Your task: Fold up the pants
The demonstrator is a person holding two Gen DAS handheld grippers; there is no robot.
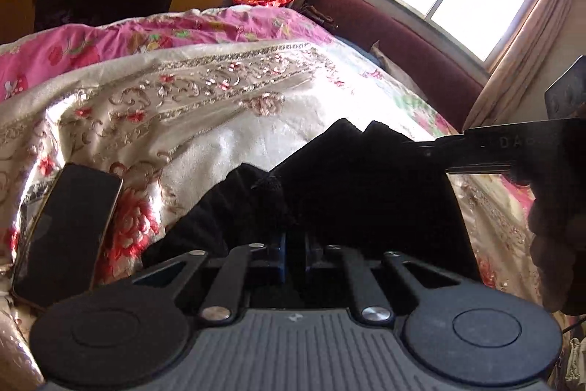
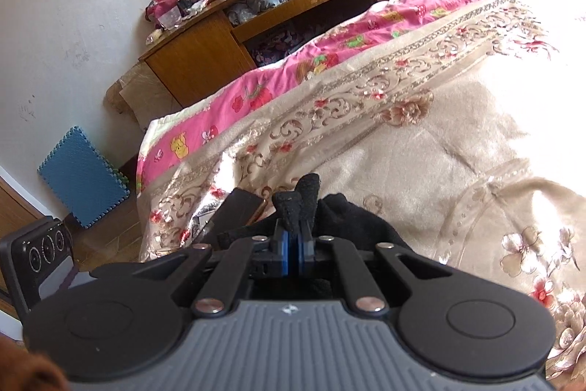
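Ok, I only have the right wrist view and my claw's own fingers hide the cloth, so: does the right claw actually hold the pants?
Observer: Yes. In the left wrist view the right claw pinches a raised edge of the black pants, and fabric hangs below it.
Operator: And the left claw?
Observer: The left claw is shut, with pants fabric bunched around its fingers.
Operator: Anything near it?
Observer: A dark phone lies on the bedspread, apart from the pants.
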